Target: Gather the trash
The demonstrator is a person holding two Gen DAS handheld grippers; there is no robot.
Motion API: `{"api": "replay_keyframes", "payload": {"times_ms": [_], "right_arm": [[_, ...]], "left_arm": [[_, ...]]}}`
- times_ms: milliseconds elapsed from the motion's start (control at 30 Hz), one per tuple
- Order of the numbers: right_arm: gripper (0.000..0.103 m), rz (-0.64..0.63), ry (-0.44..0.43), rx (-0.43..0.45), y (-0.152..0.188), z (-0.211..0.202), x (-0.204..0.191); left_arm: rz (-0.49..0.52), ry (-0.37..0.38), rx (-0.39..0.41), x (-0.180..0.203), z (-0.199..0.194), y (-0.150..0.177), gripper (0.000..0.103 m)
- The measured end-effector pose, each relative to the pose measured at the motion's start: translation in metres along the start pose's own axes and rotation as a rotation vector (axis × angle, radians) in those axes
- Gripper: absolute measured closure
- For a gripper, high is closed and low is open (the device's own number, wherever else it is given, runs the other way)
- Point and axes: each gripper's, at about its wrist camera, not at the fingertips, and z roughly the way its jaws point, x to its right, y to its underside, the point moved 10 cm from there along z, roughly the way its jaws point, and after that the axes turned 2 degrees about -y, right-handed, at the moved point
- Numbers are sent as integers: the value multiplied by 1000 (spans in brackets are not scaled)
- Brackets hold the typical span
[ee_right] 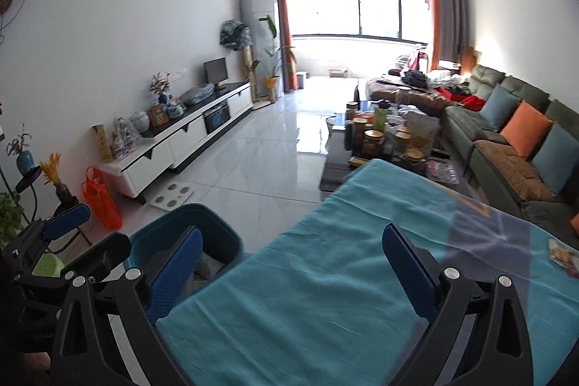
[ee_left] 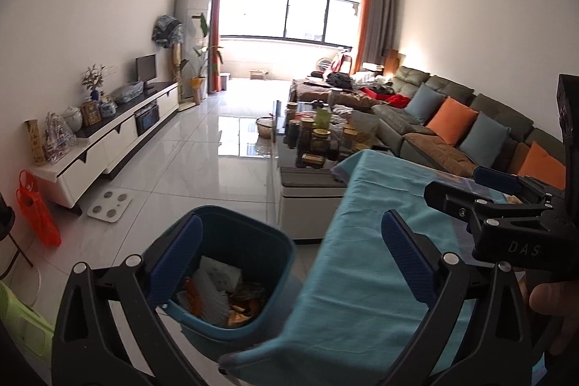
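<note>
Trash bin [ee_left: 231, 274] sits at seven o'clock of the counter [ee_left: 362, 259]; my left gripper [ee_left: 293, 263] and right gripper [ee_right: 289, 266] hold nothing, jaws spread wide.

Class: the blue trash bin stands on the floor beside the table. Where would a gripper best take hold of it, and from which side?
Probably the blue trash bin's thin upright rim, from above: one finger inside, one outside. It stands open-topped, its body seemingly too wide to span, and the table crowds one side.
</note>
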Motion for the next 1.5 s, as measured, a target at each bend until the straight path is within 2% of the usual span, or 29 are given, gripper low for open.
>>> {"api": "replay_keyframes", "payload": {"times_ms": [400, 567, 933, 1033, 1267, 1500], "right_arm": [[7, 92, 187, 82, 27, -78, 94], [7, 114, 262, 113, 41, -112, 121], [7, 185, 458, 159, 101, -189, 177], [7, 207, 500, 177, 113, -206, 183], [7, 223, 596, 221, 133, -245, 181], [7, 222, 661, 254, 154, -267, 171]], "left_arm": [[100, 142, 6, 106, -26, 13, 6], [133, 195, 7, 140, -38, 22, 5], [215, 299, -26, 213, -50, 52, 5], [227, 323, -30, 224, -53, 57, 5], [230, 352, -12, 219, -62, 57, 5], [189, 334, 120, 199, -99, 48, 5]]}}
